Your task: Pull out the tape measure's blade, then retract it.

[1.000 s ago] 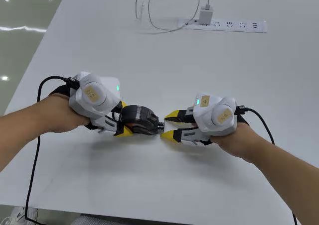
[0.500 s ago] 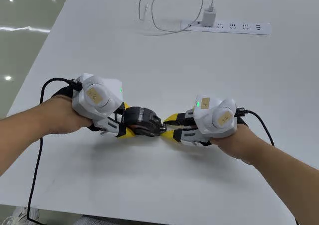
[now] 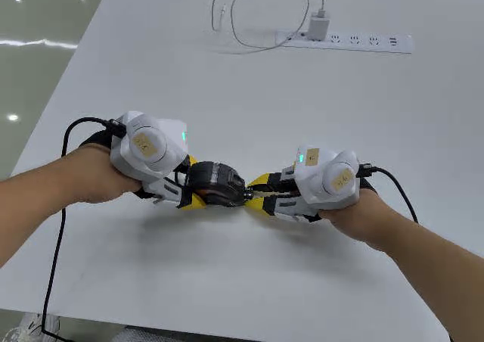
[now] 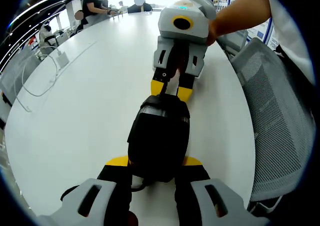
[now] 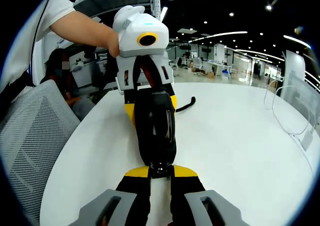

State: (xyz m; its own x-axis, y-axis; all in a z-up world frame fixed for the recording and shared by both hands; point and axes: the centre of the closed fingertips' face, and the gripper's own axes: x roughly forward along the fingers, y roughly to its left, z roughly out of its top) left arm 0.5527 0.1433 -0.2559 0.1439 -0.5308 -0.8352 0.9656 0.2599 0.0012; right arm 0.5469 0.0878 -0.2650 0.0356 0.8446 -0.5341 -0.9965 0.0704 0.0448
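Head view: left tongs [image 3: 193, 181], pointing inward, clamp tape measure [image 3: 217, 183]; opposing right tongs [image 3: 257, 194] pinch its hook [image 5: 161, 169].

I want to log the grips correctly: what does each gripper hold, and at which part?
The left gripper clamps the tape measure by the sides of its case. The right gripper pinches the end hook of its blade.

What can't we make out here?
- Blade length pulled out: in the head view the gap between tape measure and right gripper is too small; in the right gripper view its tips crowd the hook.
- Tape measure's rear: left gripper view, covered by the left gripper.
- Power strip markings: head view, too small.
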